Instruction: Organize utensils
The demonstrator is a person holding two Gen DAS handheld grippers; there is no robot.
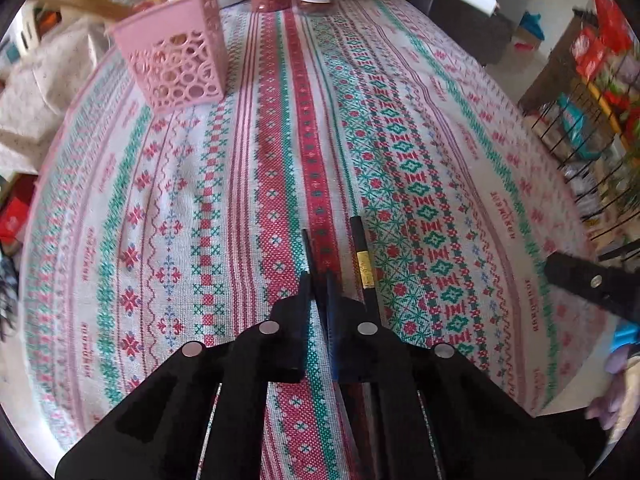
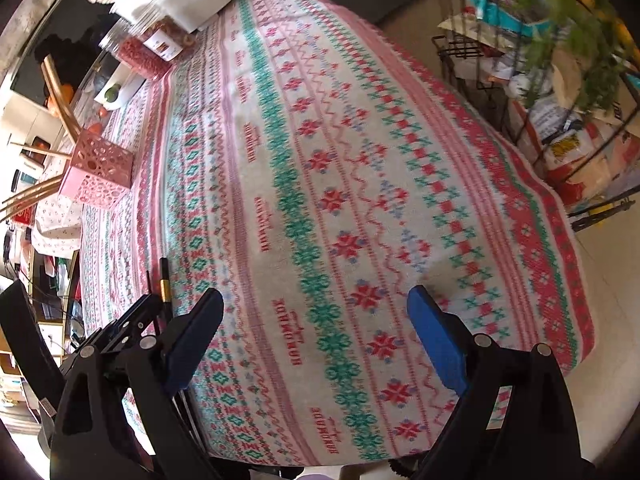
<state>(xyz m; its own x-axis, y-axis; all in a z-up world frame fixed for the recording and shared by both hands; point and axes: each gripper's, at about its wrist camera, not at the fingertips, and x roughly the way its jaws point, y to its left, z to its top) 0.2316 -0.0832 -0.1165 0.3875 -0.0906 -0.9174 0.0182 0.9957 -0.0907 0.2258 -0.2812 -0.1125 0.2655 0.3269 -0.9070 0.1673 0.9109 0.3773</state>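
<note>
Black fingers of the left gripper [image 1: 318, 280] were pinched on a thin black chopstick [image 1: 307, 250], a second chopstick [image 1: 362, 256] just right, both pointing ahead. Beyond lay bare tablecloth [image 1: 240, 168]; the pink holder [image 1: 176, 64] stood far ahead-left. Right gripper [image 2: 316, 312] gaped wide, empty, near the table's edge.

the left gripper [image 1: 318, 280] is pinched shut on a thin black chopstick [image 1: 307, 250]. another black chopstick [image 1: 362, 256] with a gold band lies just beside it on the cloth [image 1: 240, 184]. a pink basket [image 1: 176, 60] with sticks stands far back.
</note>
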